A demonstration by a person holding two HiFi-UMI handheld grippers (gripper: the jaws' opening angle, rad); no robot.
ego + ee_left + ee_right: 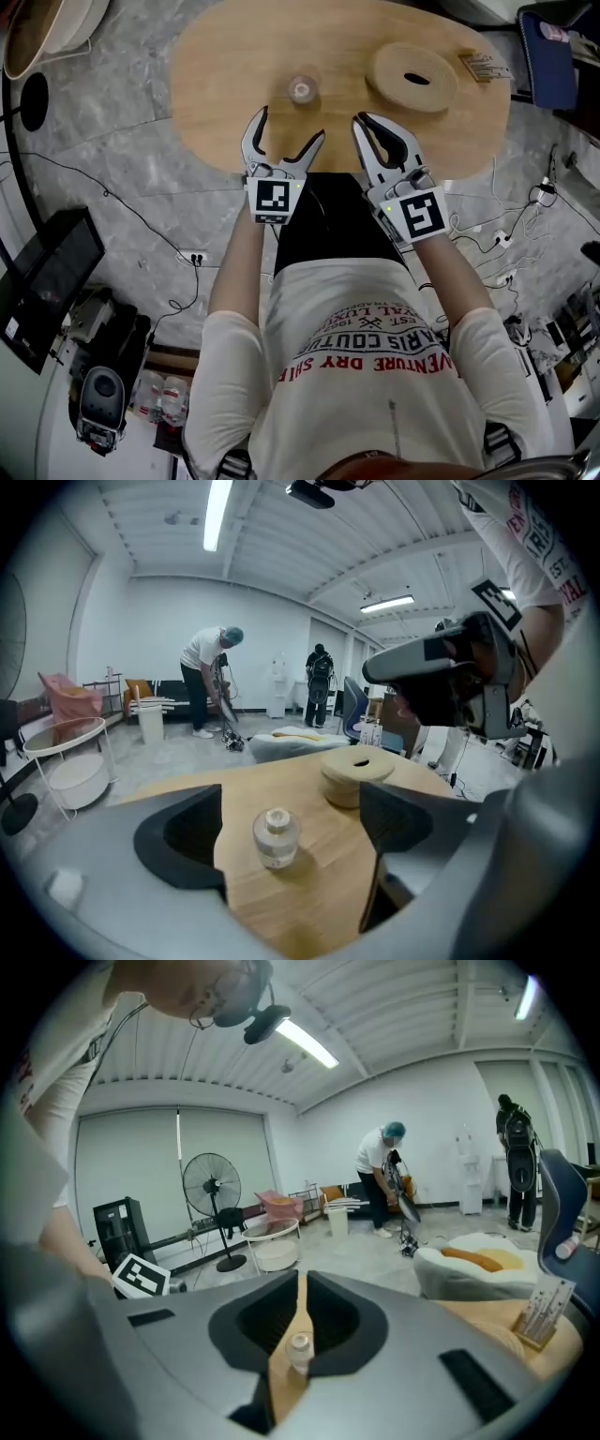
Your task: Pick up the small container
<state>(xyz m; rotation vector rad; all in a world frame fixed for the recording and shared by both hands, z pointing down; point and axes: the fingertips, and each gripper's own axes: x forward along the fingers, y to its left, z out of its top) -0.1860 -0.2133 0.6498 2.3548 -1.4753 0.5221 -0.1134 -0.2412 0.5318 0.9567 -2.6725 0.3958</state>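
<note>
Bench (220, 66): pale wood, rounded outline.

Left gripper (289, 126): held over the near edge of the bench, jaws spread wide, nothing between the pads.

Small container (301, 90): clear, capped, upright on the bench just beyond the left gripper's tips, in line with the gap between its jaws, touching neither.

Right gripper (366, 120): beside the left one, jaws drawn together to a thin slit, empty.

Round wooden disc (412, 77): slotted top, right of the container.

Labelled packet (485, 66): far right edge.
</note>
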